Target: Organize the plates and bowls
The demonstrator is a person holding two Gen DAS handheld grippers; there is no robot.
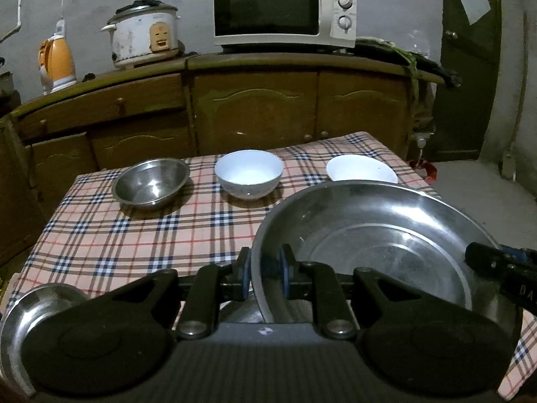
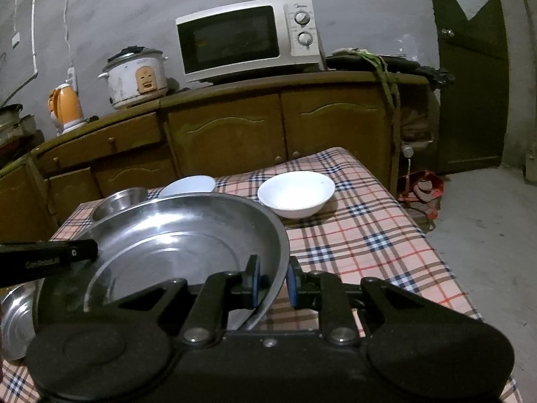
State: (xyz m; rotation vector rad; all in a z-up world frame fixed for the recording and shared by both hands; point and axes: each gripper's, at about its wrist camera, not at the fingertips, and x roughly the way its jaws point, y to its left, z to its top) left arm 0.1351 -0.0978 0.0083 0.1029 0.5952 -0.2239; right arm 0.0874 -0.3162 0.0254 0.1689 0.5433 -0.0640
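Observation:
A large steel plate (image 1: pixel 379 245) is held off the checked table by both grippers. My left gripper (image 1: pixel 266 268) is shut on its left rim. My right gripper (image 2: pixel 273 280) is shut on its right rim, and the plate (image 2: pixel 167 245) fills the left of that view. A second steel plate (image 1: pixel 30 315) lies near the front left corner and also shows in the right wrist view (image 2: pixel 16 322). A small steel bowl (image 1: pixel 151 183), a white bowl (image 1: pixel 248 173) and a white bowl further right (image 1: pixel 360 168) stand in a row at the table's far side.
The checked tablecloth (image 1: pixel 134 235) covers the table. Behind it stands a wooden cabinet (image 1: pixel 255 107) with a microwave (image 1: pixel 283 10), a rice cooker (image 1: pixel 144 35) and an orange kettle (image 1: pixel 57 63). A dark door (image 2: pixel 470 67) is at the right.

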